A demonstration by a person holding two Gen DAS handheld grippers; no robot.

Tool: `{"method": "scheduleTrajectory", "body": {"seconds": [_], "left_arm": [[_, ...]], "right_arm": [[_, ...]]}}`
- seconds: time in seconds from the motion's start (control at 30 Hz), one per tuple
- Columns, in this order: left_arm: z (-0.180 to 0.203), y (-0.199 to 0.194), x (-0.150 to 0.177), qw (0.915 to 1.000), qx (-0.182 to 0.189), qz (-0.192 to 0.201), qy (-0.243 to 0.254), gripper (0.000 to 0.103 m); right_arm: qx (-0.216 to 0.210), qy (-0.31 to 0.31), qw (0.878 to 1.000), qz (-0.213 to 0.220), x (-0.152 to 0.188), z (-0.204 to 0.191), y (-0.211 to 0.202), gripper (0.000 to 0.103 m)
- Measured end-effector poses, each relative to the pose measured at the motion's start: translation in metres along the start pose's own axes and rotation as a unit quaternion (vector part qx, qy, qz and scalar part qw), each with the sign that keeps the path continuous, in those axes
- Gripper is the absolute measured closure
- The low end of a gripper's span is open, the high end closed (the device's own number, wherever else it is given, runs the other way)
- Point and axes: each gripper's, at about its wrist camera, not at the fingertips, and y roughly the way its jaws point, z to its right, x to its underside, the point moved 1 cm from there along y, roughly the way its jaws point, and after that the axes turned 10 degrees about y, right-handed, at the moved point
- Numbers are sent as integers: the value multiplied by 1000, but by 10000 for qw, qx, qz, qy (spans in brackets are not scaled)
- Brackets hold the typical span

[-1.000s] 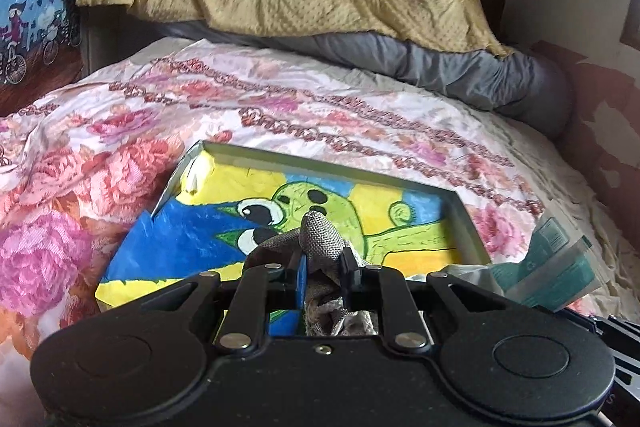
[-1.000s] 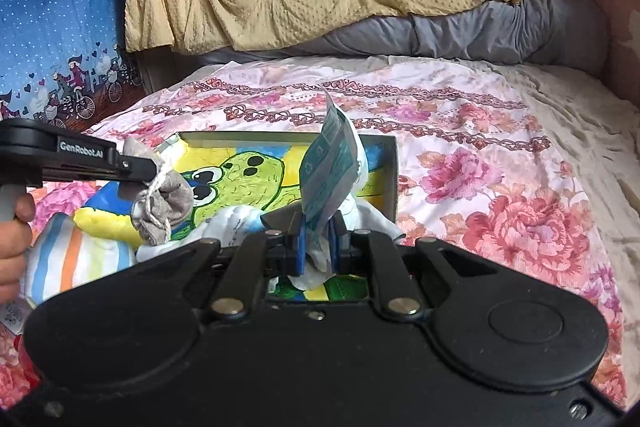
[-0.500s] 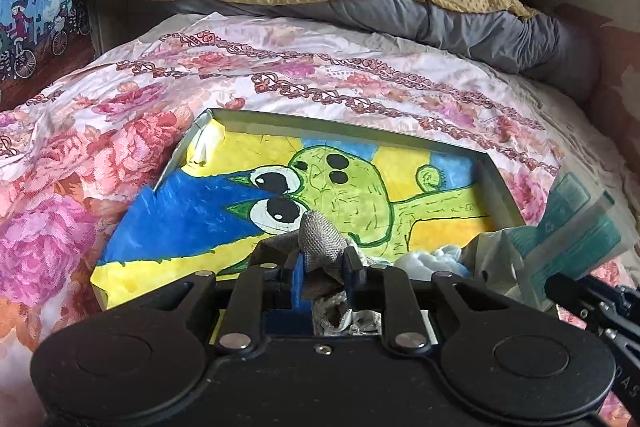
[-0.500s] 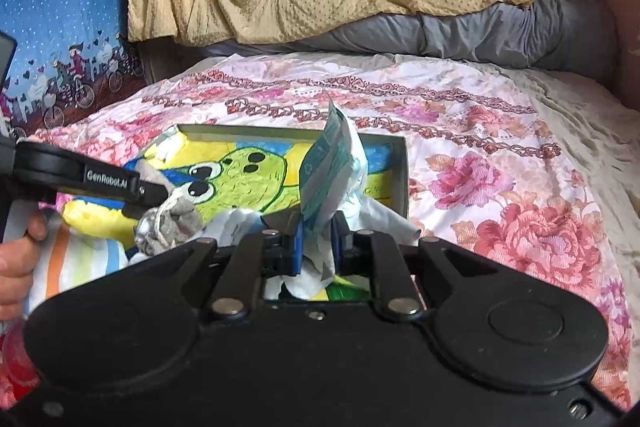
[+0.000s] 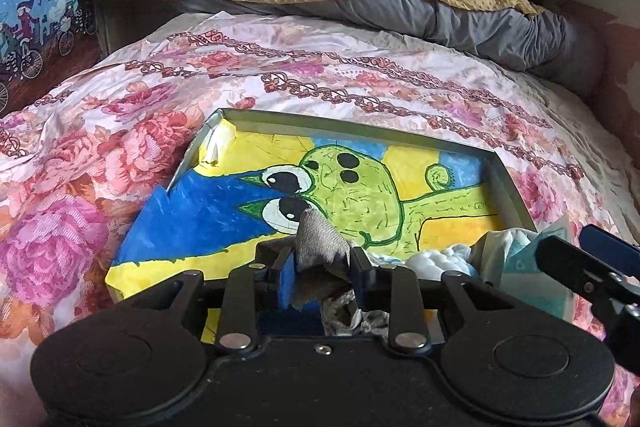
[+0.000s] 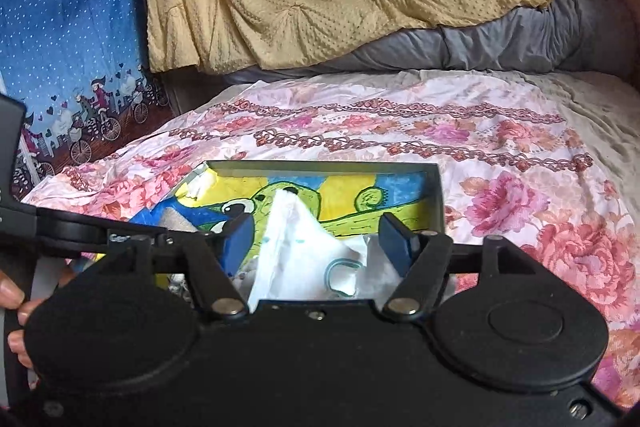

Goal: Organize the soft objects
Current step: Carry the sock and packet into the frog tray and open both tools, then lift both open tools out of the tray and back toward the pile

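On the floral bedspread (image 5: 120, 163) lies a shallow box (image 5: 360, 121) lined with a green cartoon drawing, and both claws hover over its near edge. The left gripper (image 5: 322, 269) is opening, its jaws partly spread with the grey sock (image 5: 320, 239) standing loose between them above the near edge. The right gripper (image 6: 320, 241) is opening wide, and the white tissue packet (image 6: 304, 251) sits between the pads, free of them, in the box's near right corner.

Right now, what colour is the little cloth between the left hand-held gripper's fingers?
Grey, a woven-looking cloth; the left wrist view shows it best.
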Motion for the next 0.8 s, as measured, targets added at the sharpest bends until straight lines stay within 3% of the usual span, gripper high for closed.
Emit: {"method": "scheduleTrajectory", "body": {"seconds": [0.1, 0.17, 0.53, 0.8], "left_arm": [[-1, -3, 0, 10000, 10, 3, -72, 68], [-1, -7, 0, 9999, 41, 38, -88, 66], [-4, -46, 4, 9992, 56, 378, -102, 41], [-10, -95, 15, 9951, 107, 987, -11, 18]], "right_arm": [[25, 82, 10000, 26, -2, 4, -3, 34], [40, 135, 9999, 76, -4, 7, -6, 24], [98, 296, 9989, 348, -17, 13, -35, 2], [123, 369, 9980, 491, -23, 9, -82, 0]]}}
